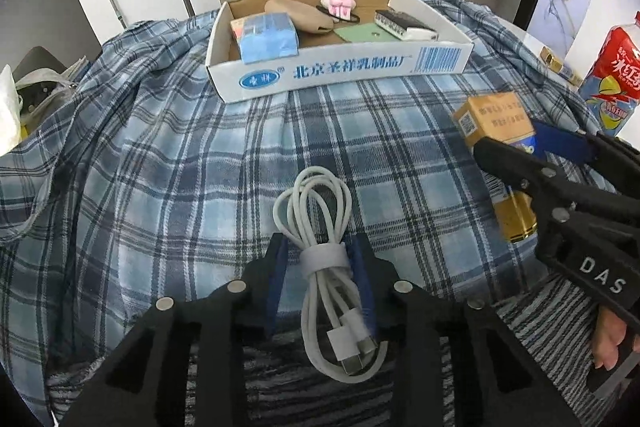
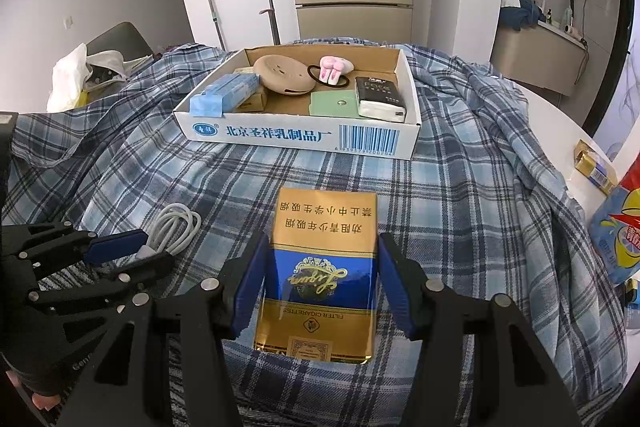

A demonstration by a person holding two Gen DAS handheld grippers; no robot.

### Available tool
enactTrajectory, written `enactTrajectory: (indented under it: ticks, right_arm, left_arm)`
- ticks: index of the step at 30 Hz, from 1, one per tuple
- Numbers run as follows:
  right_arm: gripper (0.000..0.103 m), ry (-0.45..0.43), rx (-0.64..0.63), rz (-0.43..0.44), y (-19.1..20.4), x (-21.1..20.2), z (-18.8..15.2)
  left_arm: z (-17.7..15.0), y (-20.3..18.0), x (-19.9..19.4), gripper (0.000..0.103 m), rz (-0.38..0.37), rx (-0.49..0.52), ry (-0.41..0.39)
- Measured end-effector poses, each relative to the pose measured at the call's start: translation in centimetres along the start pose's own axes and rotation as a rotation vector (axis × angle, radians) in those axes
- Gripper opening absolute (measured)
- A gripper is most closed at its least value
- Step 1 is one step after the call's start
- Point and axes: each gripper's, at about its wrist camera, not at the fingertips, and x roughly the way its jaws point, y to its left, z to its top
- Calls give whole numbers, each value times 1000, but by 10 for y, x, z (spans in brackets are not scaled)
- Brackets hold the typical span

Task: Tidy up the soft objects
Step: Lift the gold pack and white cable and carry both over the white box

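Two grips: the left gripper (image 1: pixel 320 259) pinches a coiled white cable (image 1: pixel 320 227); the right gripper (image 2: pixel 324 279) apparently clamps a gold-blue pack (image 2: pixel 320 267) reading "FILTER CIGARETTES". Both sit above plaid cloth (image 1: pixel 160 167), near the box (image 2: pixel 296 137) printed "北京圣祥乳制品厂".

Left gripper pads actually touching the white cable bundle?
Touching. The left wrist view shows the left gripper with both blue pads pressed against the white cable bundle at its strap, no gap.
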Motion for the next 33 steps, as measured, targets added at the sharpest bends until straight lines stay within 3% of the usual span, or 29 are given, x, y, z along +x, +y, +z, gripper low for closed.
enactTrajectory:
  ticks: [5,8,16,21,26,28,33]
  right_arm:
    - [54,5,-5,-9,1,2,-1]
    - [54,1,-11,-9,2,2,-1]
    - [54,-23,-15,2,2,-4,-1]
    - [54,-75,-19,27,3,-14,-2]
    - [54,-153,-40,65,8,-27,-3]
    - [54,-180,-47,70,10,-32,-3]
    - [54,-265,-74,70,15,-47,-6]
  left_arm:
    - [-2,-7,1,35,38,33,-18]
    - [-6,-5,-6,23,29,16,-69]
    - [-9,8,-20,23,-78,-40,-155]
    - [-22,3,-59,22,-70,-16,-365]
    - [-32,0,-81,22,-70,-3,-500]
    - [-34,1,-88,22,-75,-5,-538]
    - [-32,7,-91,22,-83,-22,-540]
